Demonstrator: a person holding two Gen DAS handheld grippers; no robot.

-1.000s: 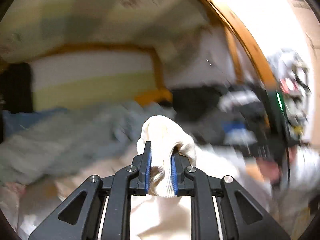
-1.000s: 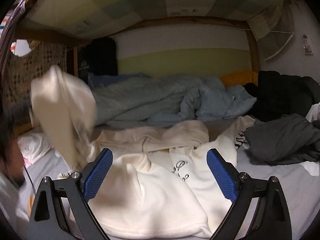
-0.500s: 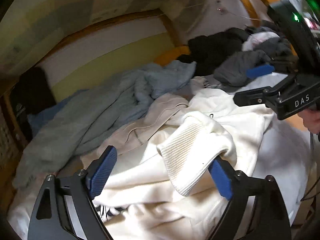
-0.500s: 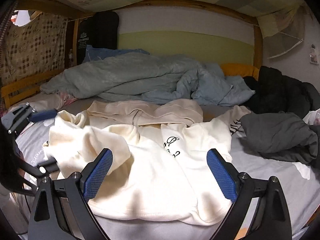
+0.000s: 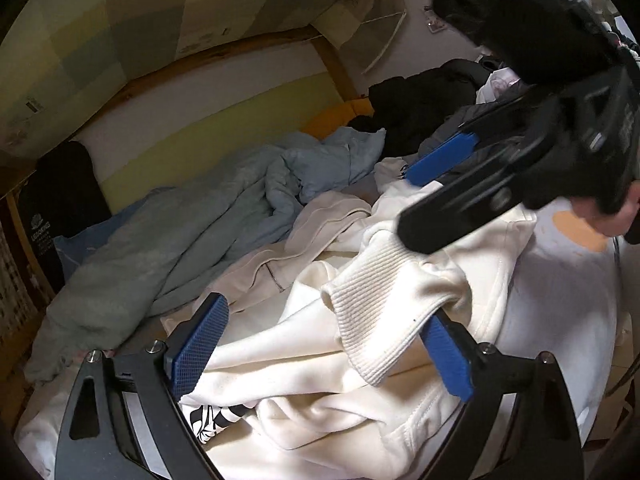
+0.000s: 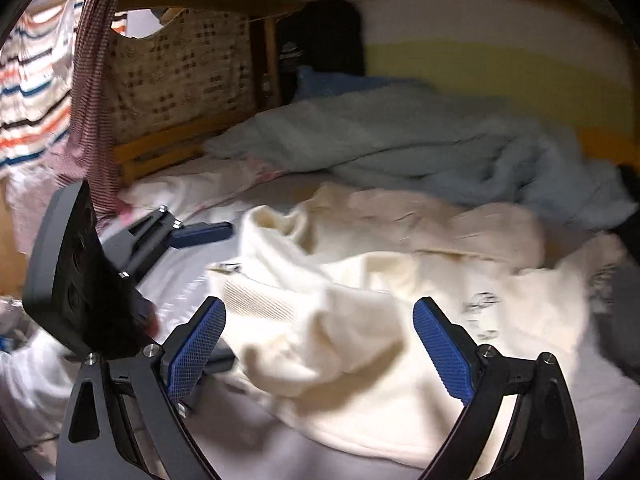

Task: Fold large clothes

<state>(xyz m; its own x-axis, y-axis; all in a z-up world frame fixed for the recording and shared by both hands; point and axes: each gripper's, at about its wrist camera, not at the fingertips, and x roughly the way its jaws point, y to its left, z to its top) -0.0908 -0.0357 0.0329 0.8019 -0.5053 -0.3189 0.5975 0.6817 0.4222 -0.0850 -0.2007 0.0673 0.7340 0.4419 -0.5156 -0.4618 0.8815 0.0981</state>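
Opening wide, left gripper (image 5: 320, 344) has the ribbed cuff (image 5: 372, 320) of the cream hoodie (image 5: 304, 364) lying loose between its jaws, draped against the right pad. Right gripper (image 6: 320, 344) spread wide, empty, above the hoodie on the bed (image 6: 280, 448).

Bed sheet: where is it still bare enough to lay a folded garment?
One free patch: the pale bed sheet at the near edge, beside the cream cotton sweatshirt. Farther back it is crowded: crumpled light-blue quilt and dark heaped clothes.
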